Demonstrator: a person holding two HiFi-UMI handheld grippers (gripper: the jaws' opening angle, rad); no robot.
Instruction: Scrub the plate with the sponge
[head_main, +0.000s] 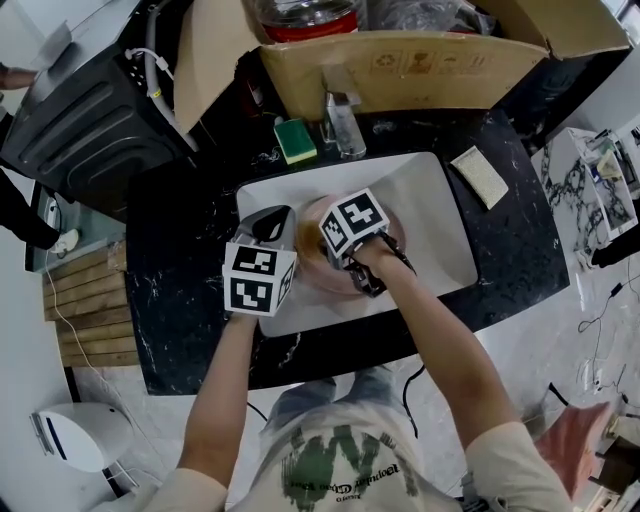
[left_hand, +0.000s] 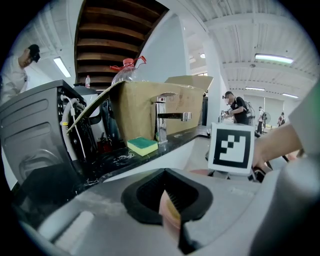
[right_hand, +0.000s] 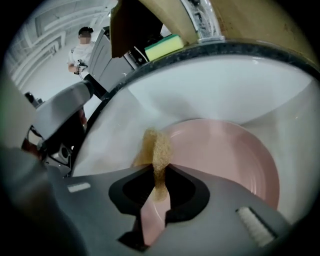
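A pink plate (head_main: 318, 278) lies in the white sink (head_main: 430, 210). My left gripper (head_main: 290, 235) reaches in from the plate's left side; in the left gripper view the jaws (left_hand: 170, 207) are shut on the plate's thin pink rim (left_hand: 169, 212). My right gripper (head_main: 335, 228) hovers over the plate, its marker cube hiding most of it in the head view. In the right gripper view that gripper (right_hand: 157, 185) is shut on a tan sponge (right_hand: 159, 150), which sticks out onto the left part of the plate (right_hand: 225, 155).
A green-and-yellow sponge (head_main: 295, 140) and the faucet (head_main: 343, 120) sit on the black counter behind the sink. A cardboard box (head_main: 400, 60) stands behind them. A beige sponge (head_main: 480, 177) lies right of the sink, and a dark appliance (head_main: 90, 110) at the left.
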